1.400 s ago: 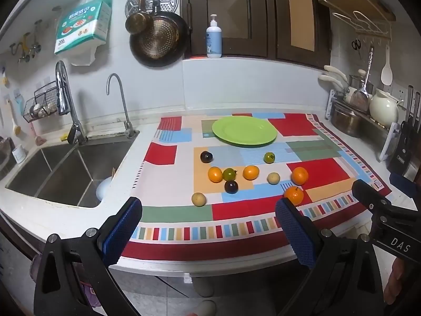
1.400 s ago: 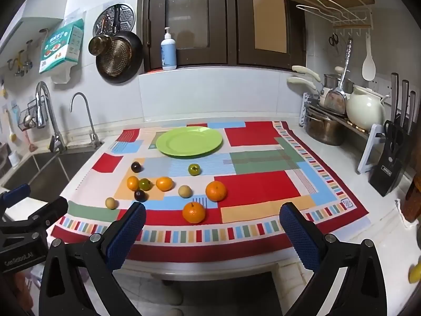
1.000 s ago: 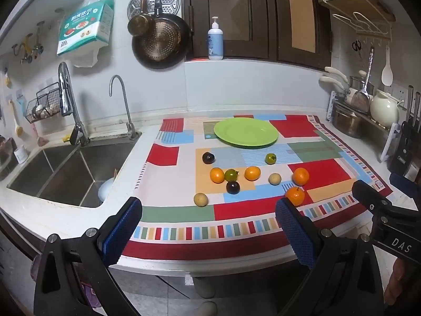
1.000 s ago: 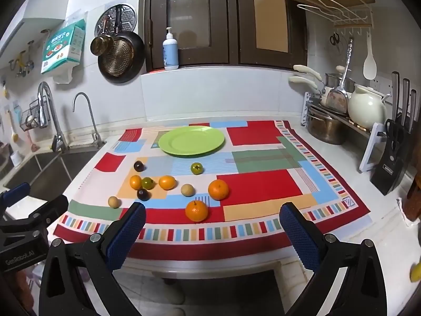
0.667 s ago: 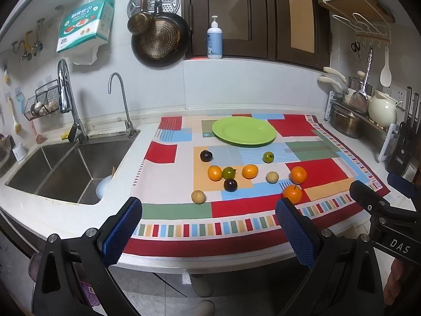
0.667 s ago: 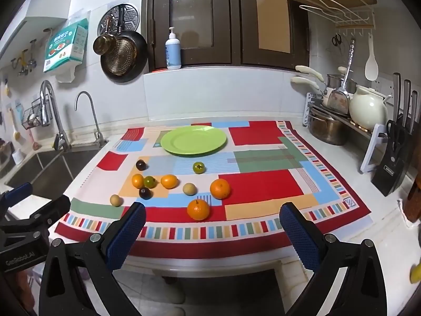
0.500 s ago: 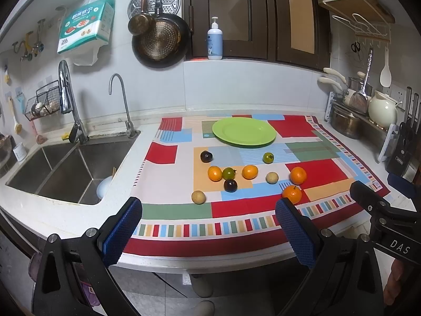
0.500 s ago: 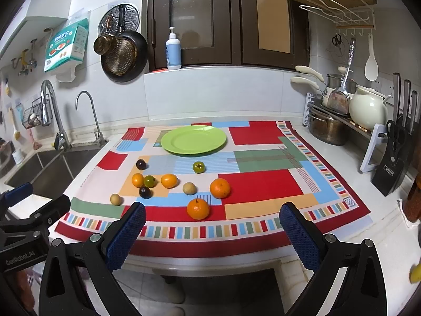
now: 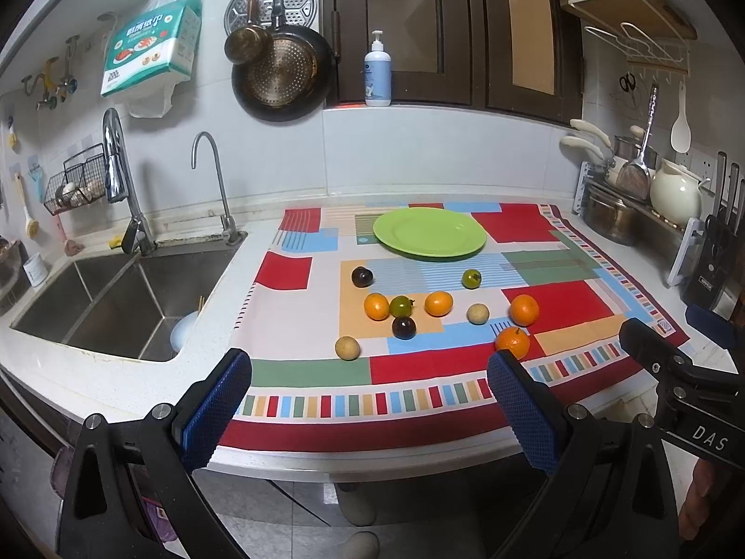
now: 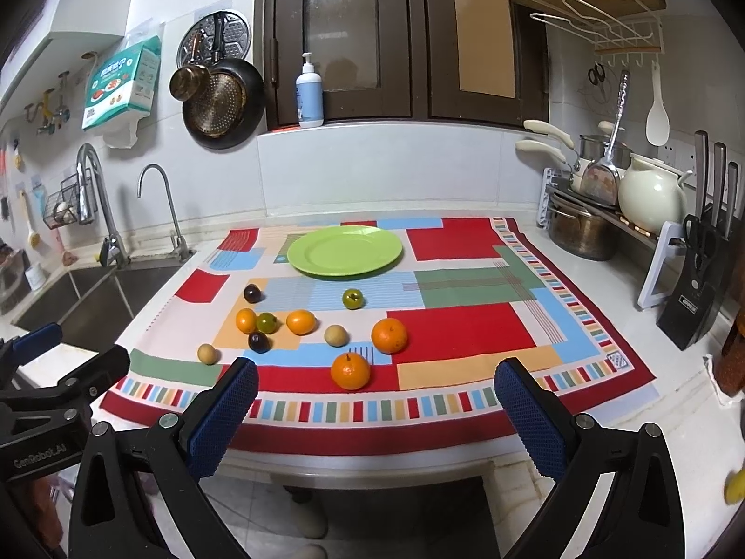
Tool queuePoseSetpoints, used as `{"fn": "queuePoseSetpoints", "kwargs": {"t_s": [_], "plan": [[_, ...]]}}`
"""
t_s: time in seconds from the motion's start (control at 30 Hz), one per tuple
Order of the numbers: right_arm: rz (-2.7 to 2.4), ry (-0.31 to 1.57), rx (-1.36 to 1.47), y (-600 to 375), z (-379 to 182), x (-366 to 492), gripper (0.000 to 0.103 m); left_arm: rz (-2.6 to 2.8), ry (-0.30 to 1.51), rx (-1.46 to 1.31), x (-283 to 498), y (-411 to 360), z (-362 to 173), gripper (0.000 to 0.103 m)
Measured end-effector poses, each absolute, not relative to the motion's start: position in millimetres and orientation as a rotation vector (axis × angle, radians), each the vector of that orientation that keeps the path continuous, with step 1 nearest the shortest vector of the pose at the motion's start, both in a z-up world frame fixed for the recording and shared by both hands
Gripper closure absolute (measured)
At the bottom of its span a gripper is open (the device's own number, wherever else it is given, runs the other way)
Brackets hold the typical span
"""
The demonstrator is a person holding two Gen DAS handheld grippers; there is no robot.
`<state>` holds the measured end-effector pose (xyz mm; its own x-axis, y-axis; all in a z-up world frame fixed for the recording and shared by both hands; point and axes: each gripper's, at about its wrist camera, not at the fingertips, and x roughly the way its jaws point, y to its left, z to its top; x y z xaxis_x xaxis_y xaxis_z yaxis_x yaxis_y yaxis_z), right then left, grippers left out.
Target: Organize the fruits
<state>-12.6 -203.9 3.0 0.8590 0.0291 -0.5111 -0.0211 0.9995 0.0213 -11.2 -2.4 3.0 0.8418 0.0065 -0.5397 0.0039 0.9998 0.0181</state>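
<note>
On the worktop [image 10: 689, 400], over a patchwork cloth [image 10: 461, 321], ten small fruits lie loose in front of an empty green plate [image 10: 344, 250]. Compared with a second ago almost nothing has changed: the views have only drifted a touch, the fruits sit where they sat, and neither tool has gone in. So the sorting has, by my judgement, not begun. The left tongs [image 9: 370, 412] hang spread wide and empty at the near edge of the worktop, and the right tongs [image 10: 375, 412] likewise, jaws parted with nothing between them. Closest to the right tongs is the stalked orange [image 10: 350, 371], with a second orange [image 10: 389, 335] just behind. A tan fruit [image 9: 347, 348] lies nearest the left tongs. The plate looks the likely destination.
</note>
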Motion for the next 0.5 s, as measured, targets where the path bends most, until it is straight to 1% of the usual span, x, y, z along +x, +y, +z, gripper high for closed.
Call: {"fn": "queuePoseSetpoints", "kwargs": {"t_s": [0.5], "plan": [[0.028,0.538,0.016,-205.8,2.5,-11.5,0.001,0.001,0.572,0.023,-12.5,-6.5,3.7,0.0]]}}
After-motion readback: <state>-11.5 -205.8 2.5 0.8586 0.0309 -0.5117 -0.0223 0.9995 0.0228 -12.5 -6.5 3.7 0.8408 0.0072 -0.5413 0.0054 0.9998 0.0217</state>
